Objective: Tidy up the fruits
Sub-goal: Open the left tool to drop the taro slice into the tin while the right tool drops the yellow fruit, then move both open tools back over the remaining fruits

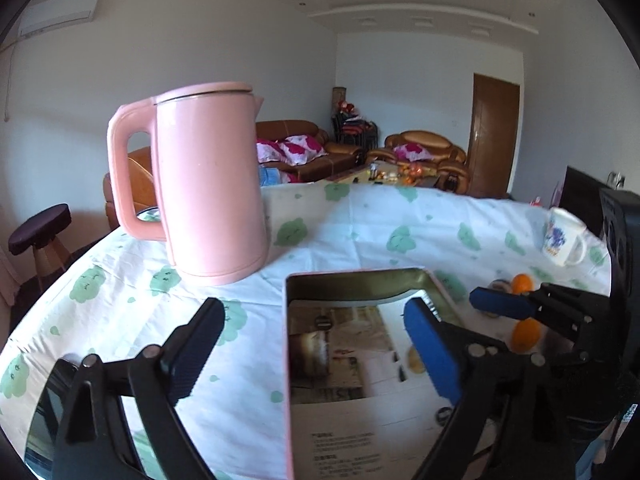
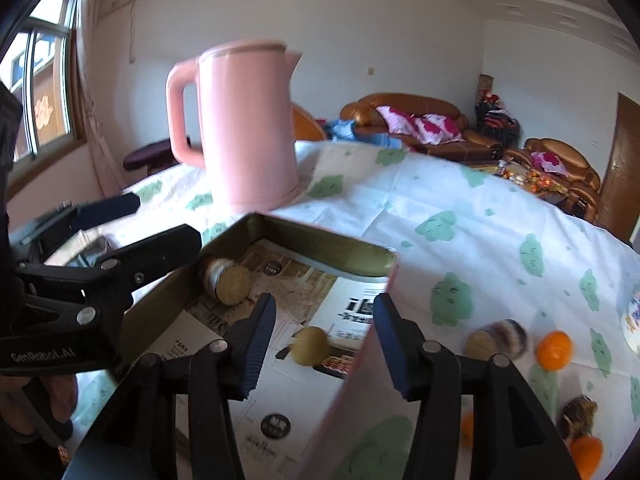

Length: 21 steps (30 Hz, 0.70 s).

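Note:
A pink-edged metal tin [image 1: 356,276] [image 2: 320,246] lined with printed paper lies on the table. In the right wrist view a tan cut fruit piece [image 2: 228,282] rests in its far left corner and a round yellowish fruit [image 2: 310,346] is blurred between my right gripper's fingers. My right gripper [image 2: 324,340] is open over the tin's right wall. My left gripper [image 1: 312,344] is open and empty, straddling the tin's left wall. Oranges [image 1: 522,283] [image 2: 554,350] and a fuzzy brown piece [image 2: 498,338] lie on the cloth to the right.
A pink kettle [image 1: 204,184] [image 2: 248,124] stands behind the tin. A white mug [image 1: 564,236] is at the far right. A dark shrivelled fruit [image 2: 578,416] and more oranges [image 2: 586,454] lie at the right front. The white cloth has green prints.

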### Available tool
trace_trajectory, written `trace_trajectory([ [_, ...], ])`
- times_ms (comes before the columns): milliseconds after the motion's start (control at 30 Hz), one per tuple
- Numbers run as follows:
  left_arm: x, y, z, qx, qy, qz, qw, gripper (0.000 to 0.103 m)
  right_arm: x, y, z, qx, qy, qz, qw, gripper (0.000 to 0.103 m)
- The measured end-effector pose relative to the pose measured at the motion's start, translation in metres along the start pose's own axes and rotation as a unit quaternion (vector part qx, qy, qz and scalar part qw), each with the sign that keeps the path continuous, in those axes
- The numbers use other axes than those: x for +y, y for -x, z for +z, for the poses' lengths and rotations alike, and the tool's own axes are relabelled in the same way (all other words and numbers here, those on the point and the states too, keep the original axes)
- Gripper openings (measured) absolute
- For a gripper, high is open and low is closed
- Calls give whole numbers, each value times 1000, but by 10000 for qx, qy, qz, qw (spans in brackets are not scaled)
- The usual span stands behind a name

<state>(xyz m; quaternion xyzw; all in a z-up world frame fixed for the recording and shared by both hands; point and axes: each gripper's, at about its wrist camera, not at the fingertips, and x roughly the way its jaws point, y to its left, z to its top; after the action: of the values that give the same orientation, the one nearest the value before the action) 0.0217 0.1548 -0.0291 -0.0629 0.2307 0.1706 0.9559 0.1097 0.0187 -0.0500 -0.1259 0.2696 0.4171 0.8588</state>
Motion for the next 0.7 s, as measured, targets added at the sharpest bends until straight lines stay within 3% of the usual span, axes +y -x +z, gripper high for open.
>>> trace_trajectory([
  [167,-20,15,-1,-150,-9,-296,9994,93,-23,48,-12,-305,-141,-246,9991,53],
  [333,-58,15,-13,-3,-277,-743,9969,93,-61,91,-39,-467,-503,-841,9941,54],
  [500,-103,14,-29,201,-703,-1145,9907,91,-99,119,-74,-263,-823,-1534,9844,54],
  [700,-163,21,-47,381,-1384,-1622,9763,84,-122,127,-101,37,-1066,-1775,9783,54],
])
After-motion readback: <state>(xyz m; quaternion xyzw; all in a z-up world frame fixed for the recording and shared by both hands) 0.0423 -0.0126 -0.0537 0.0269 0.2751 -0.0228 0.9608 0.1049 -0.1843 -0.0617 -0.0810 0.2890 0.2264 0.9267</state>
